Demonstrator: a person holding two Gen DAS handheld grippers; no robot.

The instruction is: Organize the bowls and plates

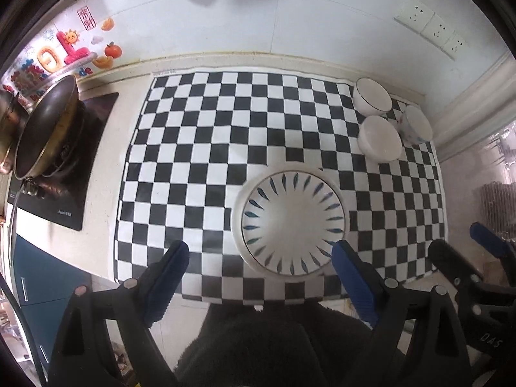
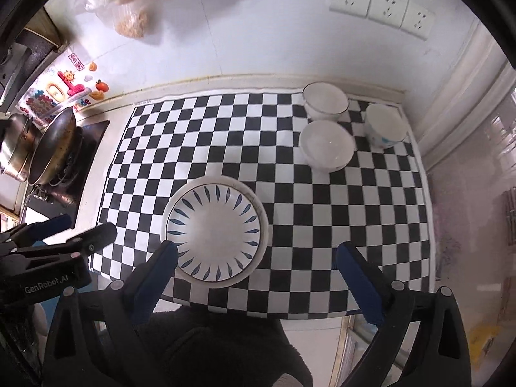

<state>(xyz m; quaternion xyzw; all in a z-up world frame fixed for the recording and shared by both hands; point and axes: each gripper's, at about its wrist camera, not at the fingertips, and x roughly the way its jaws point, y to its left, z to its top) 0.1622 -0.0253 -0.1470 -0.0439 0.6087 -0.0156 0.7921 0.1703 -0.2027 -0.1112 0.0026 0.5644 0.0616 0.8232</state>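
A blue-leaf-patterned plate [image 1: 292, 222] [image 2: 214, 230] lies stacked on a larger white plate [image 1: 237, 225] [image 2: 262, 235] near the front of the checkered mat [image 1: 200, 135] [image 2: 322, 225]. Three white bowls stand upright at the mat's back right: a thin-rimmed one [image 1: 372, 95] [image 2: 325, 101], a plain one [image 1: 380, 138] [image 2: 327, 145] and a blue-speckled one [image 1: 416, 124] [image 2: 385, 125]. My left gripper [image 1: 261, 266] [image 2: 64, 229] hangs open above the plates' left side, holding nothing. My right gripper [image 2: 258, 254] [image 1: 467, 251] hangs open above their right side, also holding nothing.
A wok [image 1: 48, 129] [image 2: 53, 148] and a steel pot [image 2: 16, 148] sit on the black stove [image 1: 80, 161] to the left. Wall sockets [image 1: 432, 29] [image 2: 383, 6] are above the bowls. Bags of food [image 2: 129, 3] hang on the wall. The counter's front edge [image 2: 290, 319] lies just below the plates.
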